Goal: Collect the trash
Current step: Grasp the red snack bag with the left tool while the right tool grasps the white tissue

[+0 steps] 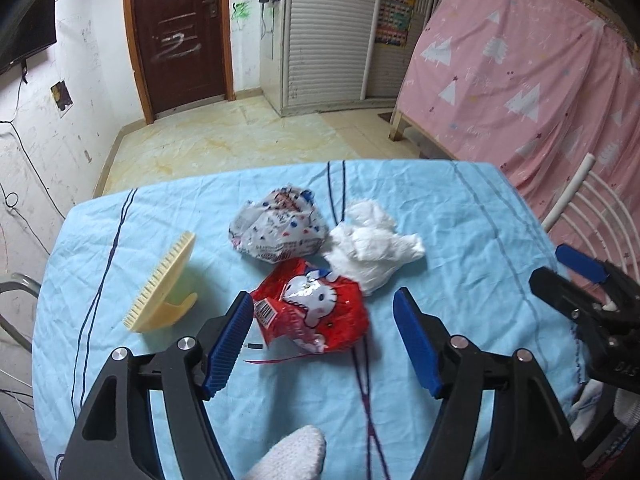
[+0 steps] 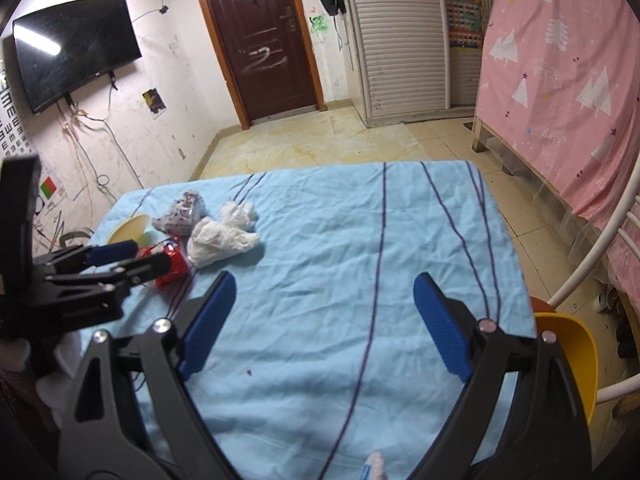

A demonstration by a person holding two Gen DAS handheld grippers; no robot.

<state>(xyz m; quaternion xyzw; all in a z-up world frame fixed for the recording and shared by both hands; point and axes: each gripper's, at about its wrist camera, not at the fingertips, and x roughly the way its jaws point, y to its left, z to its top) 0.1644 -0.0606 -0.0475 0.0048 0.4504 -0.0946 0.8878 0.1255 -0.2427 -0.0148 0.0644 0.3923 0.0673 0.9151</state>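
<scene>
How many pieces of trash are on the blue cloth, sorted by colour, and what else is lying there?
Red wrapper with a cartoon cat: 1
White wrapper with red and blue dots: 1
Plain white crumpled paper: 1
Yellow dustpan (not trash): 1
Total on the blue cloth: 4 things, 3 of them trash

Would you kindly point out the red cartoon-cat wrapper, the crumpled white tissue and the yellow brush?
red cartoon-cat wrapper (image 1: 316,304): left wrist view, on the cat's printed face.
crumpled white tissue (image 1: 372,246): left wrist view, on its bunched middle.
yellow brush (image 1: 160,284): left wrist view, on its toothed edge.
</scene>
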